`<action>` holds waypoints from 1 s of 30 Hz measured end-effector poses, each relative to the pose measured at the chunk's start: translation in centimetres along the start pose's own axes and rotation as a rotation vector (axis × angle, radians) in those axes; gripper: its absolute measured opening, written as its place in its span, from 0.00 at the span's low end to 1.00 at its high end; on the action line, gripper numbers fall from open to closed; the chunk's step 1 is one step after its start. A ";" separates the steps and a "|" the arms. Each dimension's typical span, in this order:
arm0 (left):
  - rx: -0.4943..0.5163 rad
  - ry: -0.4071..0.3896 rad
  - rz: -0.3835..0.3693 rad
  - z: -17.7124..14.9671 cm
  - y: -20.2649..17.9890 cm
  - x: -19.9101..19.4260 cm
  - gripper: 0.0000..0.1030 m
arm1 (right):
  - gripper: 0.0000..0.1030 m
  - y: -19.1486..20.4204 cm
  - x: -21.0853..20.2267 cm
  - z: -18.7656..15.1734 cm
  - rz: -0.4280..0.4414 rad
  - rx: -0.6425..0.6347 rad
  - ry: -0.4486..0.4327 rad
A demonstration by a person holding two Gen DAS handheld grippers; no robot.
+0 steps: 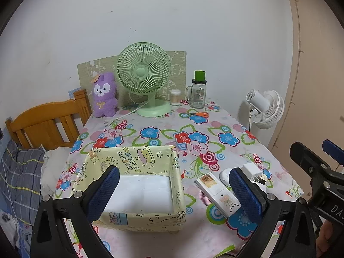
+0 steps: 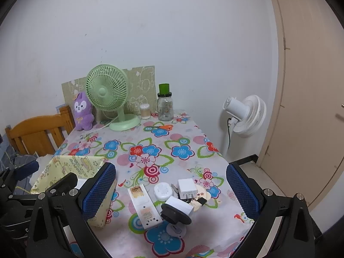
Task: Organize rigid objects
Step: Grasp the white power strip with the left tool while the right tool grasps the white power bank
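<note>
A yellow patterned box [image 1: 137, 185] with a white bottom stands open and empty on the floral tablecloth; it also shows in the right wrist view [image 2: 71, 167]. To its right lie a white remote control [image 2: 145, 206], a round white case [image 2: 163, 190], a white plug adapter [image 2: 187, 187] and a small white camera with a black lens [image 2: 176, 208]. My left gripper [image 1: 174, 195] is open above the box's right side. My right gripper [image 2: 169, 195] is open above the small white objects. Both are empty.
At the table's back stand a green desk fan [image 1: 143, 79], a purple plush toy [image 1: 105, 95], a cotton swab tub [image 1: 175, 97] and a glass jar with a green cap [image 1: 197, 92]. Orange scissors [image 1: 196, 114] lie nearby. A white floor fan [image 2: 245, 116] stands right, a wooden bed frame [image 1: 43, 122] left.
</note>
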State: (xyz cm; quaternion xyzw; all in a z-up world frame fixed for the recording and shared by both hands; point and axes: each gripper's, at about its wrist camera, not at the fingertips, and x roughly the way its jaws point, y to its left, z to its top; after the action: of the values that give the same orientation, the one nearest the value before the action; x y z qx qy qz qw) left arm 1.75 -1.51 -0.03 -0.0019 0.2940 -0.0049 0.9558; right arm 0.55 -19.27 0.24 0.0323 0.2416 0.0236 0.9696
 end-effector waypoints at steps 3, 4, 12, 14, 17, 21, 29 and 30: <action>0.002 0.002 -0.005 -0.1 -0.1 0.2 1.00 | 1.00 0.0 0.0 -0.1 0.000 0.003 0.000; 0.003 0.004 -0.007 -0.1 -0.2 0.3 1.00 | 1.00 0.0 0.0 0.0 0.003 0.003 0.002; 0.011 0.023 -0.017 -0.3 -1.5 1.5 0.99 | 1.00 -0.6 0.9 -0.3 0.005 -0.007 0.022; 0.012 0.029 -0.015 -0.3 -1.8 1.9 0.98 | 1.00 -0.7 1.4 -0.4 0.009 -0.015 0.026; 0.016 0.032 -0.010 -0.3 -2.3 2.3 0.98 | 1.00 -0.9 1.9 -0.3 0.009 -0.025 0.029; 0.025 0.040 -0.012 -0.3 -3.1 2.8 0.98 | 1.00 -1.3 2.6 -0.2 -0.005 -0.033 0.030; 0.040 0.059 -0.022 -0.5 -4.7 4.0 0.97 | 1.00 -2.6 3.8 -0.6 -0.009 -0.013 0.047; 0.043 0.061 -0.020 -0.5 -5.0 4.2 0.97 | 1.00 -2.8 4.0 -0.7 -0.012 -0.011 0.051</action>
State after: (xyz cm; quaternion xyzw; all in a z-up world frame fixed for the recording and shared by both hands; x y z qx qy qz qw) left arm 4.86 -6.57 -2.80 0.0156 0.3226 -0.0210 0.9462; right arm 3.84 -21.81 -2.46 0.0248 0.2663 0.0199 0.9634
